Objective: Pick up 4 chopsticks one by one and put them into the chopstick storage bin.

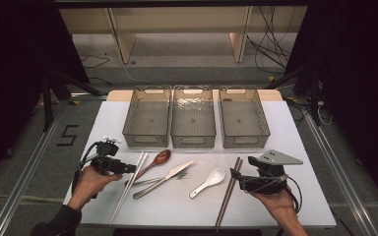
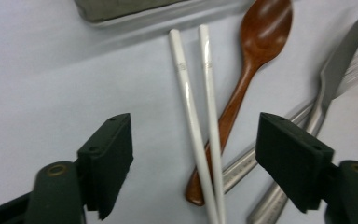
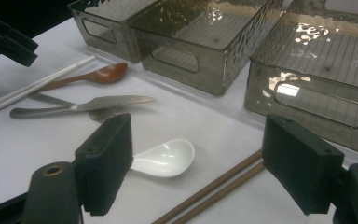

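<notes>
the left claw hangs spread astride the white chopsticks to pinch them, while the right claw waits spread.

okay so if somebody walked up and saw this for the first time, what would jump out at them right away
Probably the three clear bins, empty in a row at the back of the white table. Then the cutlery spread in front: white chopsticks and a wooden spoon at left, a white spoon and brown chopsticks at right. The left gripper hangs open over the white chopsticks.
</notes>
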The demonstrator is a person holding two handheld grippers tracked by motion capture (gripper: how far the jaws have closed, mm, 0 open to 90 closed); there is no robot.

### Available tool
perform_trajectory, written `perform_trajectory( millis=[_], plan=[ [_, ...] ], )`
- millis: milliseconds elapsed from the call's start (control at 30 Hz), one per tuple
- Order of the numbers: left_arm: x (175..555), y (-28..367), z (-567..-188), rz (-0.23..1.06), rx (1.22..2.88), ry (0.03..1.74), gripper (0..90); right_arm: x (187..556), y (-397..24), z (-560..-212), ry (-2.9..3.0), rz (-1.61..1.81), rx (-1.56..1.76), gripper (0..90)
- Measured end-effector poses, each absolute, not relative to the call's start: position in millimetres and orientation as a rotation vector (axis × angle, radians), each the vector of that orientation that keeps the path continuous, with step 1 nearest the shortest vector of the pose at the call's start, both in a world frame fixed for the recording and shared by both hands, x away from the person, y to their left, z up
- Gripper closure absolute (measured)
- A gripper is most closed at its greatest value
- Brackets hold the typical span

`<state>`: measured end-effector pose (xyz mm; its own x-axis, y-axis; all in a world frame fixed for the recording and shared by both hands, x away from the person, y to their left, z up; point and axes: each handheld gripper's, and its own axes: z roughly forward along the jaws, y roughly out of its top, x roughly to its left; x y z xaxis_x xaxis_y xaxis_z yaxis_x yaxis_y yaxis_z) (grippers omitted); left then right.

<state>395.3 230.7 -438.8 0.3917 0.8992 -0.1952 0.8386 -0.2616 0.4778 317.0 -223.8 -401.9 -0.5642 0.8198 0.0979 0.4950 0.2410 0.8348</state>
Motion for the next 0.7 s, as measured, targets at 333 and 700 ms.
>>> perform_trajectory(
  millis=[333,700],
  plan=[
    [405.9,234.6,-453.9,0.059,2.235,1.545,34.8,317.5,-224.0,-402.1,2.165,1.247,1.210,25.8],
    [408.0,230.4,-459.8,-0.016,2.306,1.516,49.0,317.6,-223.9,-402.0,2.168,1.254,1.207,25.8]
  ],
)
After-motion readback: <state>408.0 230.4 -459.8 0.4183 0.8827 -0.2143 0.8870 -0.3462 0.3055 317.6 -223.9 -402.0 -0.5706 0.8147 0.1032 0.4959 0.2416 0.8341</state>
